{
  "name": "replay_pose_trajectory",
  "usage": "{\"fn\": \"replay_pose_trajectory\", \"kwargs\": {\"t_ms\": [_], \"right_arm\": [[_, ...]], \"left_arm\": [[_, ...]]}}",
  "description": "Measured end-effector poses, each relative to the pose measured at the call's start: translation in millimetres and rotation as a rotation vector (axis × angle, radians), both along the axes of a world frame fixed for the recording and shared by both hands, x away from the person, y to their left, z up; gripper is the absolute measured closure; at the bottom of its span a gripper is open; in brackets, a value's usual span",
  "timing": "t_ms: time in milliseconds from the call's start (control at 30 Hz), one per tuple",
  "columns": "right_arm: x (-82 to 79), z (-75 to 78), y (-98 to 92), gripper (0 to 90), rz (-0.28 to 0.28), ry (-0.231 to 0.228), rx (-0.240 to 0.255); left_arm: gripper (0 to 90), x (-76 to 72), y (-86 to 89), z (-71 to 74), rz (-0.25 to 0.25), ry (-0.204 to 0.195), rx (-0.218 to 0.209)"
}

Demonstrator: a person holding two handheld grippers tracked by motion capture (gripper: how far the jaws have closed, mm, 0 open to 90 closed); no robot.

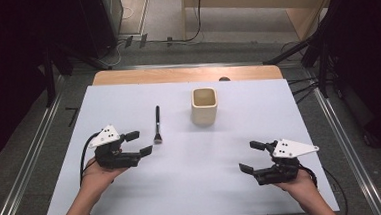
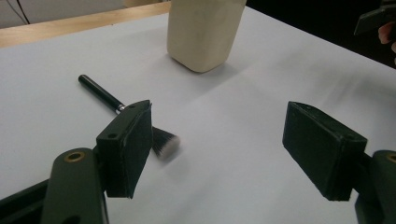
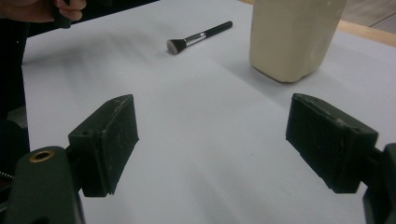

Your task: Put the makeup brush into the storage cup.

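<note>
A black-handled makeup brush (image 1: 157, 124) lies flat on the white table, its bristles toward me. A cream square cup (image 1: 204, 106) stands upright to its right. My left gripper (image 1: 138, 143) hovers open just left of the brush's bristle end, nothing between its jaws. In the left gripper view the brush (image 2: 102, 97) runs behind the left jaw, with the cup (image 2: 204, 32) beyond. My right gripper (image 1: 251, 157) is open and empty at the front right. Its view shows the brush (image 3: 196, 37) and the cup (image 3: 295, 37) far ahead.
The white sheet (image 1: 193, 187) covers a wooden table whose bare strip (image 1: 186, 74) shows at the far edge. Metal rails (image 1: 349, 148) run along both sides. Dark stands and cables lie on the floor behind.
</note>
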State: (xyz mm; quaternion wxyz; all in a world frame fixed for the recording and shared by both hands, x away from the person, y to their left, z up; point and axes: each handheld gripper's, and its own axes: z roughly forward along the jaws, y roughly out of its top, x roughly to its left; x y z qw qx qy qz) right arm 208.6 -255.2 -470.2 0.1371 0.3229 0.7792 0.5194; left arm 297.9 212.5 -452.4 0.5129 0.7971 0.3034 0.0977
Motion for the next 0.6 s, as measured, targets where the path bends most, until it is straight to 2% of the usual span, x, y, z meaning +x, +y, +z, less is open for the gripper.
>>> {"fn": "replay_pose_trajectory", "kwargs": {"t_ms": [200,267,367,467,600], "right_arm": [[-0.7,0.7,1.4,17.9,-0.003,-0.006,-0.001],[-1.0,0.6,2.2,17.9,-0.001,-0.005,-0.002],[-1.6,1.3,2.4,18.0,-0.001,-0.007,0.002],[-2.2,1.7,2.1,18.0,0.001,-0.008,0.008],[-2.6,2.4,1.8,18.0,0.002,-0.009,0.020]], "left_arm": [[25.2,6.1,-4.5,1.0,0.063,-0.007,-0.013],[25.2,8.0,-8.6,2.8,0.093,-0.008,0.005],[25.3,11.2,-12.7,3.9,0.104,0.001,0.002],[25.3,14.7,-18.0,4.3,0.132,0.000,0.021],[25.3,18.4,-22.4,6.9,0.166,-0.003,0.011]]}}
